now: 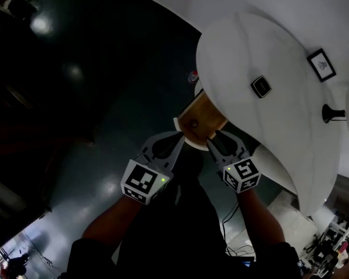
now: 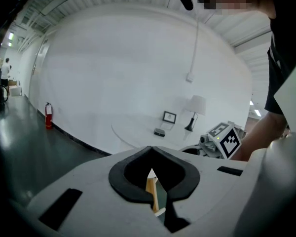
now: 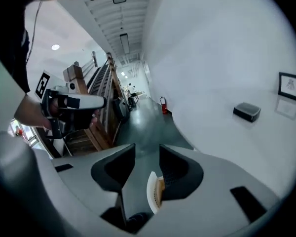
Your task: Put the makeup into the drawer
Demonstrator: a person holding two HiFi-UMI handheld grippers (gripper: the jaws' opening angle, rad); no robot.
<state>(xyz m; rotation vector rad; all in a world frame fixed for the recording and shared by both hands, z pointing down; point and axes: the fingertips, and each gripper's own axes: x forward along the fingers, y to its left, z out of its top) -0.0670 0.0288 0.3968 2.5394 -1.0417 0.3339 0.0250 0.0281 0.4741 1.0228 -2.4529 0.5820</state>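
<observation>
**Two grippers at the open drawer**

A light brown wooden drawer with a white front (image 1: 203, 119) sticks out from under the round white table (image 1: 250, 45). Its back part is hidden under the table top. The inside is dim, so I cannot tell what lies in it.

The left gripper (image 1: 177, 136) has its tip at the left end of the white front. In the left gripper view its jaws are almost together, and their tips meet. A thin strip of the drawer's wood shows in the slit between them. I cannot tell if they pinch it.

The right gripper (image 1: 216, 136) is at the other end of the front. Its jaws stand a little apart. The white edge of the drawer lies between them, against the jaw on the picture's right.

A small flat black box (image 1: 260, 86) lies on the table top, well apart from the drawer. It is too small to tell what it is. A black-framed picture (image 1: 321, 64) and a black lamp foot (image 1: 333, 114) stand farther back. The lamp is cut off at the edge.
</observation>
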